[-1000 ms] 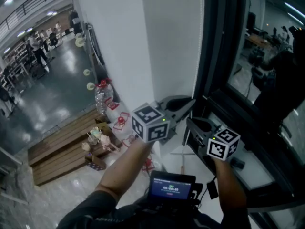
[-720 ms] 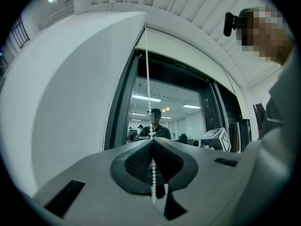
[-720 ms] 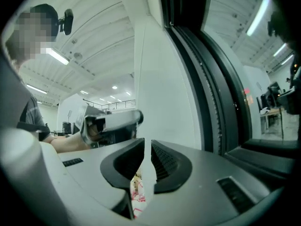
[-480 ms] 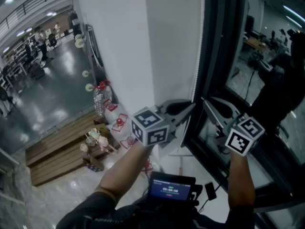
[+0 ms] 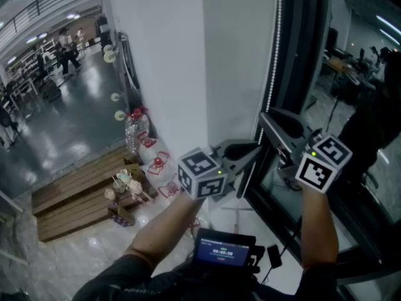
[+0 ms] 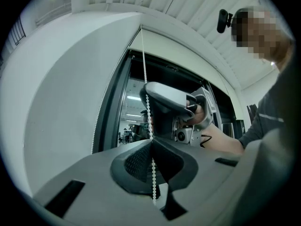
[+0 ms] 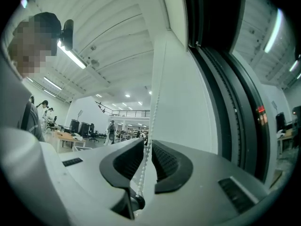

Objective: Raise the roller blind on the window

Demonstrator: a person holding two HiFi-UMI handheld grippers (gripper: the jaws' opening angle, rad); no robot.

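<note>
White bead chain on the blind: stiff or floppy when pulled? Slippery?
Probably floppy: the white bead chain hangs as a thin strand through the shut left gripper. Beads likely catch on its ribbed pads, so little slip. Looks light.

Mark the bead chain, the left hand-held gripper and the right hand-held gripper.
bead chain [image 6: 143, 65]: left gripper view, stretch above the jaws.
left hand-held gripper [image 6: 151, 142]: left gripper view, where jaws pinch the chain.
right hand-held gripper [image 7: 147, 144]: right gripper view, gap between opening jaws, chain inside.

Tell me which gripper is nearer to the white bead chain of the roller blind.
Left. The left gripper is clamped shut on the white bead chain. The right gripper sits higher up the same chain, its jaws opening with the beads running between them.
</note>
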